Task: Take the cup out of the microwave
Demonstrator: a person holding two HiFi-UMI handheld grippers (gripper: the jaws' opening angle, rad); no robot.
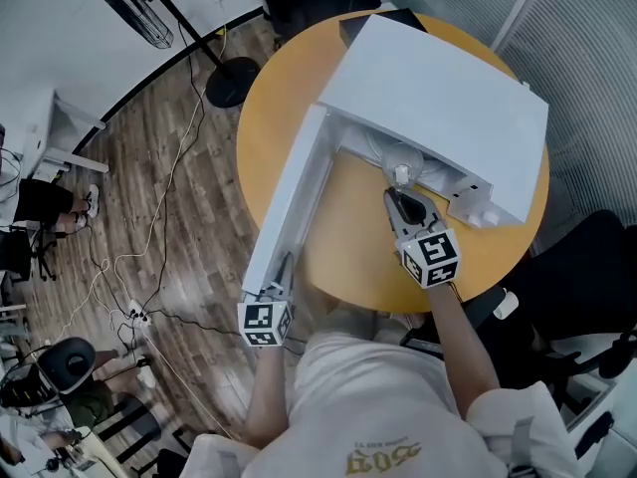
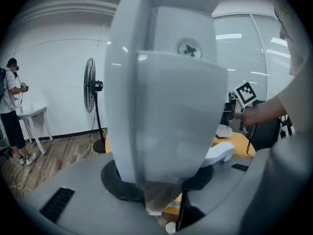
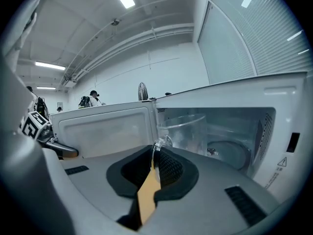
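Fingers (image 3: 170, 169) of right gripper (image 1: 401, 189) nearly together, pinching handle (image 3: 161, 143) of clear glass cup (image 3: 188, 131). Cup body just beyond fingertips, in mouth of open microwave (image 1: 448, 98); glass turntable (image 3: 227, 153) further in, to right. Fingers (image 2: 117, 186) of left gripper (image 1: 283, 270) clamped on free edge of microwave door (image 2: 166, 106); door swung wide, filling gap between them. Round yellow table (image 1: 348, 257) below both.
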